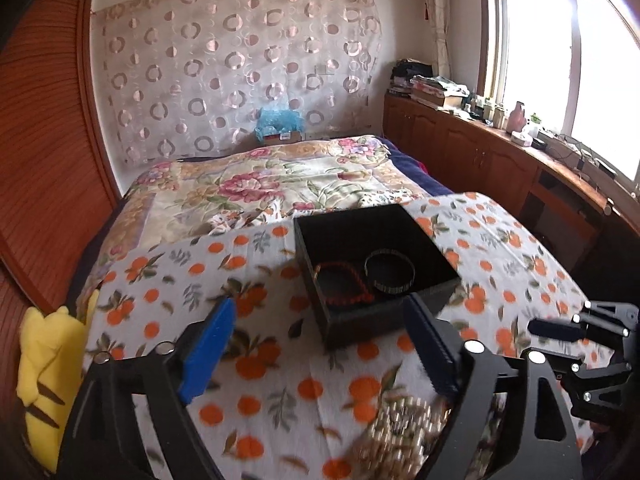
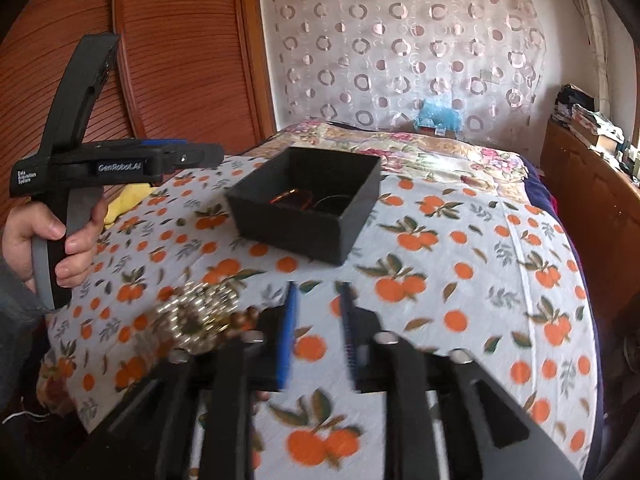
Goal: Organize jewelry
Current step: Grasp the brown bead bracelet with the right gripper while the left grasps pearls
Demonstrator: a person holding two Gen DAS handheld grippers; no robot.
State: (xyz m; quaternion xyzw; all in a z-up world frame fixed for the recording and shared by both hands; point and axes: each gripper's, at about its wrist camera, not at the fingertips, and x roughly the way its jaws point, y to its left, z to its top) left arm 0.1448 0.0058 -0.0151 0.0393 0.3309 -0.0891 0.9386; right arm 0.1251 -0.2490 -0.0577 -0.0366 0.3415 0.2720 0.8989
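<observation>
A black open box [image 1: 436, 256] stands on the orange-print cloth; it holds a red bead bracelet [image 1: 348, 280] and a dark banded bracelet [image 1: 390, 276]. The box also shows in the right wrist view [image 2: 296, 224]. A gold and silver beaded bracelet [image 1: 404, 428] lies on the cloth near my left gripper's right finger; in the right wrist view it [image 2: 200, 312] lies left of my right gripper. My left gripper [image 1: 320, 340] is open and empty, in front of the box. My right gripper [image 2: 318, 332] is open a little and empty; it also shows in the left wrist view [image 1: 560, 332].
The orange-print cloth [image 1: 280, 380] covers the near end of a bed with a floral quilt [image 1: 260, 184]. A yellow plush toy [image 1: 52, 368] sits at the left edge. A wooden cabinet [image 1: 500, 160] with clutter runs under the window at the right. A wooden wardrobe [image 2: 180, 60] stands at the left.
</observation>
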